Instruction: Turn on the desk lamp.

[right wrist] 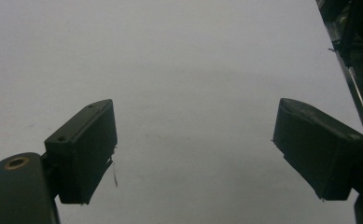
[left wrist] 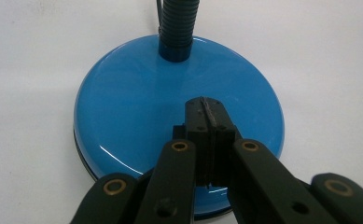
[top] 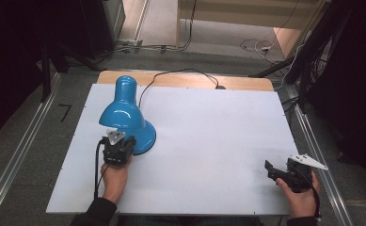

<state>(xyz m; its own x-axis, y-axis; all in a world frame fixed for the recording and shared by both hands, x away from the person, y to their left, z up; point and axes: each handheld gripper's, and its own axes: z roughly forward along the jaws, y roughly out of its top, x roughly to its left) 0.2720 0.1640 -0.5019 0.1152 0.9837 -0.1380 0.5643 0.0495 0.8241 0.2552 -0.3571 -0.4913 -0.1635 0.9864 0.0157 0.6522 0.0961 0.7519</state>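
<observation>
A glossy blue desk lamp (top: 124, 110) stands at the left of the white table (top: 209, 141), its shade bent down over its round base (left wrist: 137, 107). Its ribbed neck (left wrist: 179, 23) rises from the back of the base. My left gripper (left wrist: 209, 112) is shut, its two jaws pressed together with nothing between them, their tips over the near part of the base. From above, the left gripper (top: 122, 145) sits at the base's near edge. My right gripper (right wrist: 193, 144) is open over bare table. In the high view the right gripper (top: 271, 170) rests near the front right corner.
The lamp's black cord (top: 180, 73) runs off the table's far edge. Metal rails (top: 16, 155) flank the table on both sides. Cables (top: 260, 46) lie on the floor beyond. Dark stands (top: 312, 52) rise at the right.
</observation>
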